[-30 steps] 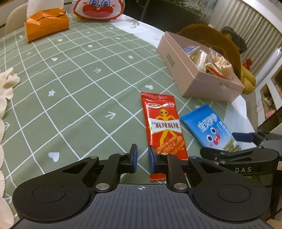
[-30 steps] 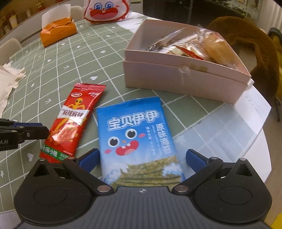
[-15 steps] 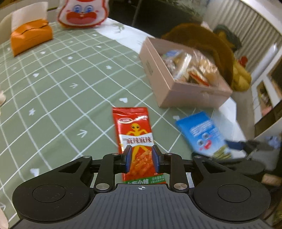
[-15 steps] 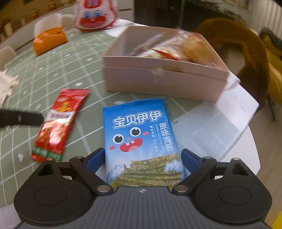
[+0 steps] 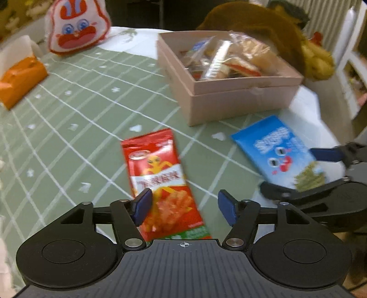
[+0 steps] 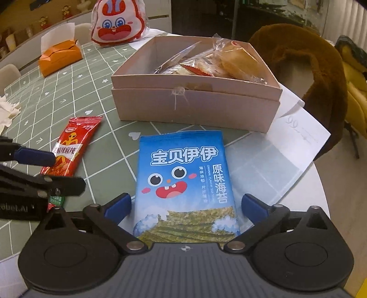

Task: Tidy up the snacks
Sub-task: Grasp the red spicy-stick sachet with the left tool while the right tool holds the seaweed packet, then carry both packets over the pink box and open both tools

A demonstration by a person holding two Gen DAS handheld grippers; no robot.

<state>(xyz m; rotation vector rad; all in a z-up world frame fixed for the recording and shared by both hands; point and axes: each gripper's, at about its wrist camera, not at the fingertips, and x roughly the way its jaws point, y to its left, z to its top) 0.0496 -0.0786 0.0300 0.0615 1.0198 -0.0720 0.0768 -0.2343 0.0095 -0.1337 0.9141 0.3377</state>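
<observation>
A red snack packet (image 5: 160,178) lies flat on the green checked tablecloth; my left gripper (image 5: 184,207) is open, its fingers on either side of the packet's near end. A blue seaweed packet (image 6: 184,181) lies flat in front of the pink box (image 6: 195,107); my right gripper (image 6: 185,207) is open and straddles the packet's near end. The pink box holds several wrapped snacks. The red packet (image 6: 71,146) and the left gripper show at the left of the right wrist view. The blue packet (image 5: 277,151) and the box (image 5: 229,100) show in the left wrist view.
An orange tissue box (image 6: 60,57) and a rabbit-face bag (image 6: 118,21) stand at the far side of the table. A white paper (image 6: 296,135) lies by the table's right edge. A brown furry chair (image 6: 307,64) is behind the box. White cloth (image 6: 8,112) lies at the left.
My left gripper has opened from nearly shut and moved forward over the red packet's near end. My right gripper stayed open over the blue packet, with the view swung slightly.
</observation>
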